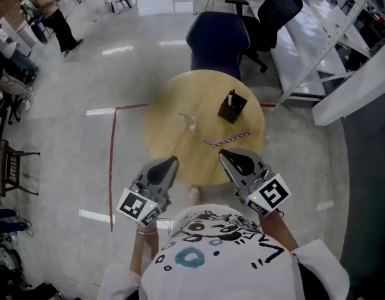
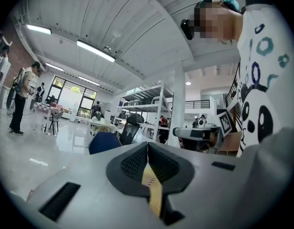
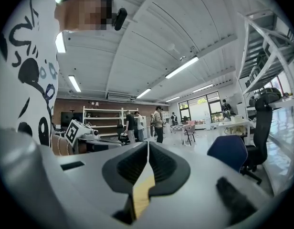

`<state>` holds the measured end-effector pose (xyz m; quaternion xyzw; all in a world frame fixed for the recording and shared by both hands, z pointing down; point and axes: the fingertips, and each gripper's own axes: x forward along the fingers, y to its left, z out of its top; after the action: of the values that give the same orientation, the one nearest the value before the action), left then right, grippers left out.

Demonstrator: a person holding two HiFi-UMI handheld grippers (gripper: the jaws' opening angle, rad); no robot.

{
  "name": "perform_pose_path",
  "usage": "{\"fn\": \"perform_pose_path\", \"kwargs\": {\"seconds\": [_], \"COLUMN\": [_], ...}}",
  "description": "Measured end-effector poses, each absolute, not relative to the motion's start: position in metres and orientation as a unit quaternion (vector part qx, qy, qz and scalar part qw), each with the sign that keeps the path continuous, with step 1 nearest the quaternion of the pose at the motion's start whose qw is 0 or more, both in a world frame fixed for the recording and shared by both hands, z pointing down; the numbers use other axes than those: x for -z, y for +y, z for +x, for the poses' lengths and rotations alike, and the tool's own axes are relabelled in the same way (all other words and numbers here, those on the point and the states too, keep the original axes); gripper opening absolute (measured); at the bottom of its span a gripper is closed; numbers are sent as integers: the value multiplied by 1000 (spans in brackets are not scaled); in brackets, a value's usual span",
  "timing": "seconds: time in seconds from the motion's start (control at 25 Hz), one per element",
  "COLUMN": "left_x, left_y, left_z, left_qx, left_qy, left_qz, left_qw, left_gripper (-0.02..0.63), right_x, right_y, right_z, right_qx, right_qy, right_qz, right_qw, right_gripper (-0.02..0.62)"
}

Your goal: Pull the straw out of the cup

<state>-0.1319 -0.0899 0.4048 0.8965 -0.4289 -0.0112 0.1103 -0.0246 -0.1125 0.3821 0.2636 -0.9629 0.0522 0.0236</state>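
Left hand-held gripper [image 1: 172,161] and right hand-held gripper [image 1: 224,154] are both closed on nothing, held close to the body at the worktop's [image 1: 174,99] near edge. This is likely because the striped straw [image 1: 227,139] already lies flat on the worktop, near the cup [image 1: 191,123].

straw [image 1: 227,139]: pink-white striped | table [image 1: 180,155]: tan (wood-toned) | chair [image 1: 217,39]: navy | box [image 1: 232,105]: black
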Motion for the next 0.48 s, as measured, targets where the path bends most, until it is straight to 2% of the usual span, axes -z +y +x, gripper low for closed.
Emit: {"fn": "perform_pose_path", "kwargs": {"seconds": [0.48], "left_x": [-459], "left_y": [-160], "left_z": [-178], "left_qx": [-7], "left_qy": [-416], "left_qz": [898], "left_qw": [145], "left_gripper": [17], "right_x": [-427], "right_y": [-185], "right_z": [-79], "right_qx": [-53], "right_qy": [-958], "right_qz": [273], "right_qw": [74], "right_gripper": [28]}}
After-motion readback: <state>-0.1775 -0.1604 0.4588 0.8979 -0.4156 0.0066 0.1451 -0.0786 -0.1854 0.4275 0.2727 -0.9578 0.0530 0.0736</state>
